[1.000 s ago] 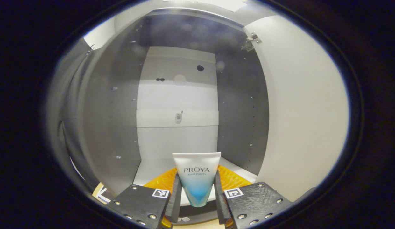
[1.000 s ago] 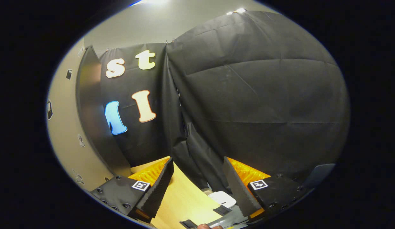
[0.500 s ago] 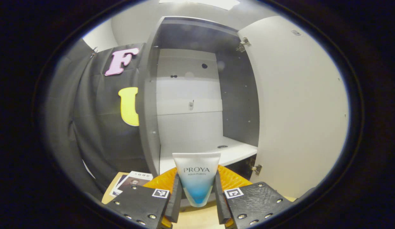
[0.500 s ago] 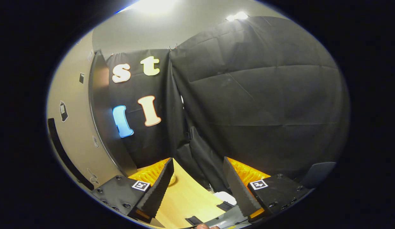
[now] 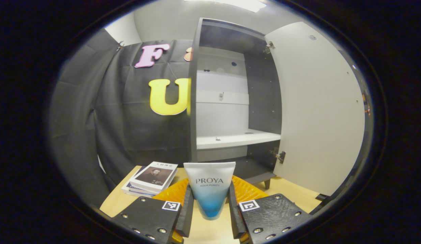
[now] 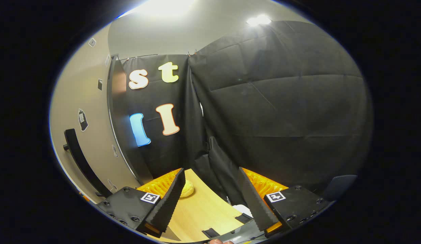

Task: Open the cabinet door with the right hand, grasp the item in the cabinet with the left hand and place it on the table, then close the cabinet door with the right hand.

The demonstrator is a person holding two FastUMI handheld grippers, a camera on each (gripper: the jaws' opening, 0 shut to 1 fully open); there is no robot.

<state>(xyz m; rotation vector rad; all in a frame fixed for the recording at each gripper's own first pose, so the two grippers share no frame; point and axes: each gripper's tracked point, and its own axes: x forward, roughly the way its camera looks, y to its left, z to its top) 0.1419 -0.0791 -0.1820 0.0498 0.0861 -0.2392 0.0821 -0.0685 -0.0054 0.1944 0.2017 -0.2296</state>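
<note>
- Tube (image 5: 209,188) sits clamped between both fingers of my left gripper (image 5: 209,207), upright, wide crimped end on top, out in front of the cabinet (image 5: 230,101) and above the near part of the table (image 5: 298,195).
- Cabinet stands open ahead of me: white shelf (image 5: 237,139) bare, door (image 5: 319,108) swung wide to the right on its hinges.
- Books (image 5: 151,178) lie stacked on the table to the left, close to the cabinet's near corner, well clear of the tube.
- My right gripper (image 6: 210,196) hangs with its fingers spread apart and nothing between them, facing the black cloth wall (image 6: 281,112).
- Over there I see the door's outer face at far left, with its dark bar handle (image 6: 82,162) low down, and a small yellow thing (image 6: 187,189) on the table just past my left finger; I cannot tell what it is.
- Step in hand, as I judge it: the item is out of the cabinet and I am on the placing part, tube not yet set down.
- Next move calls for lowering the left gripper to bare tabletop, right of the books, until the tube rests, then letting the fingers part.
- A narrow cap end downward could let it tip, so I would lay it flat.
- After that the right gripper must swing left to the handle and push the door shut.
</note>
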